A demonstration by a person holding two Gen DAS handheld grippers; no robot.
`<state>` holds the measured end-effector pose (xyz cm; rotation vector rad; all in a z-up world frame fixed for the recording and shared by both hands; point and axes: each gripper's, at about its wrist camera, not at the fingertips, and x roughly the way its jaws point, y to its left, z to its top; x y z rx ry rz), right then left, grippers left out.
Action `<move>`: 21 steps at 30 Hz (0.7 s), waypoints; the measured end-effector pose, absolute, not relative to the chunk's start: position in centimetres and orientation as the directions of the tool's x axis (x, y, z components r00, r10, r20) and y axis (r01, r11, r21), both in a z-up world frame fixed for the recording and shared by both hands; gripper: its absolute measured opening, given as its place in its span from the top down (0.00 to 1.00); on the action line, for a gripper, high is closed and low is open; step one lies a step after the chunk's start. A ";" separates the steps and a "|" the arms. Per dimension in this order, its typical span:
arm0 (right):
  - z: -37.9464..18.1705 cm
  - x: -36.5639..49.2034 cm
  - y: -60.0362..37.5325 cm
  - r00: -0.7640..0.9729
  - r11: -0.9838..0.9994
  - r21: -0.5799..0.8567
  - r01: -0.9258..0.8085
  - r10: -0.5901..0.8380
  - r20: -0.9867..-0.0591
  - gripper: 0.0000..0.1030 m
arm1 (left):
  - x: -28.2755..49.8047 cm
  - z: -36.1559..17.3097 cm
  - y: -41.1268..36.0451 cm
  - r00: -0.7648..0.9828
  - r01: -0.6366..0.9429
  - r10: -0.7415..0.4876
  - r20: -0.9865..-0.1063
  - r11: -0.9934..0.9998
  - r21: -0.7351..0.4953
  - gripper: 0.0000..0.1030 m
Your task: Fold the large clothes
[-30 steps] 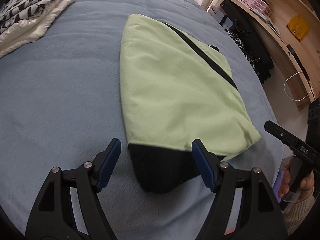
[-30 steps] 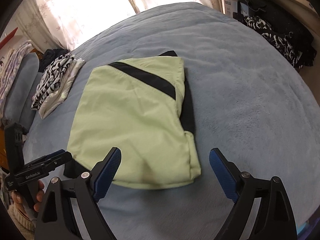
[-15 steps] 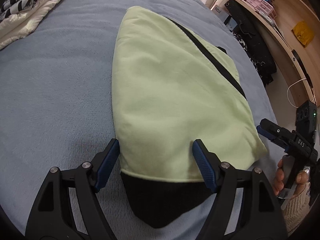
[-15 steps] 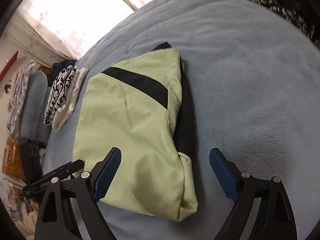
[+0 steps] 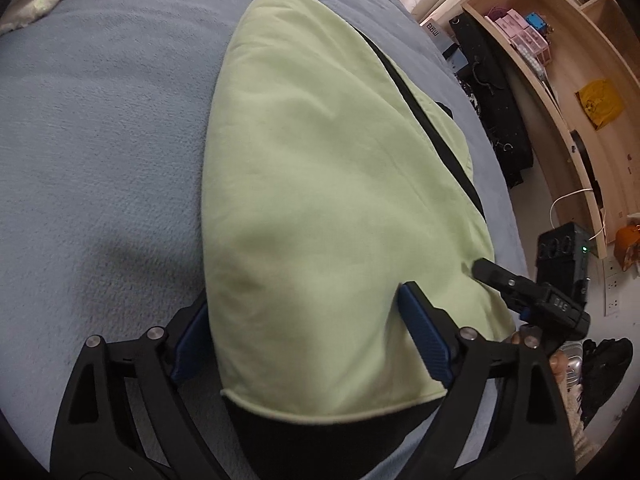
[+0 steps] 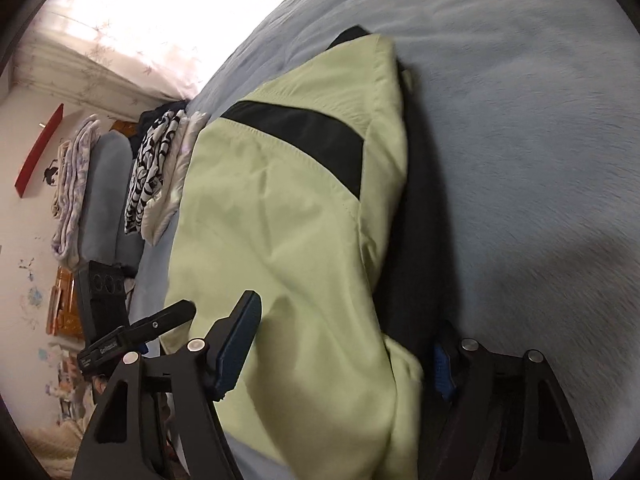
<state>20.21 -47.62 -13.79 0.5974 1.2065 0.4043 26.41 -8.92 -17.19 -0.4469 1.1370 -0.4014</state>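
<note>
Green garment now between both grippers' fingers

i can't read any print for sure; the white label on the left gripper is blurred.

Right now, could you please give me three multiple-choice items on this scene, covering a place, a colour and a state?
1. Where does the folded garment lie?
A. on the blue-grey bed cover
B. on a wooden shelf
C. on the floor

2. What colour is the stripe on it?
A. red
B. black
C. white

3. How does the left hand-held gripper stand?
A. shut beside the fabric
B. out of view
C. open, straddling the garment's near end

Answers: 1 A, cover surrounds it; 2 B, dark band across the light green; 3 C, blue pads either side.
</note>
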 end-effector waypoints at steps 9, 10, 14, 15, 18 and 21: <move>-16.7 24.5 -45.9 0.344 0.716 0.698 0.007 0.654 -0.674 0.39 | 28.7 -18.2 -12.0 0.344 0.118 -0.521 -0.781 0.849 -0.515 0.01; -16.8 24.7 -45.9 0.347 0.719 0.695 0.011 0.649 -0.677 0.42 | 28.9 -18.3 -12.2 0.343 0.117 -0.520 -0.782 0.850 -0.514 0.01; -17.2 24.8 -46.1 0.356 0.716 0.698 0.028 0.645 -0.676 0.57 | 29.1 -18.2 -12.8 0.342 0.113 -0.517 -0.785 0.852 -0.512 0.01; -17.2 24.8 -45.9 0.355 0.716 0.697 0.028 0.645 -0.677 0.61 | 29.2 -18.1 -13.1 0.345 0.109 -0.510 -0.788 0.856 -0.506 0.04; -16.1 23.7 -46.0 0.363 0.722 0.692 0.013 0.642 -0.676 0.69 | 28.7 -17.4 -13.5 0.383 0.101 -0.462 -0.800 0.882 -0.461 0.30; -13.9 21.8 -46.1 0.390 0.724 0.690 -0.022 0.641 -0.661 0.81 | 28.3 -16.1 -13.6 0.427 0.102 -0.426 -0.797 0.899 -0.426 0.56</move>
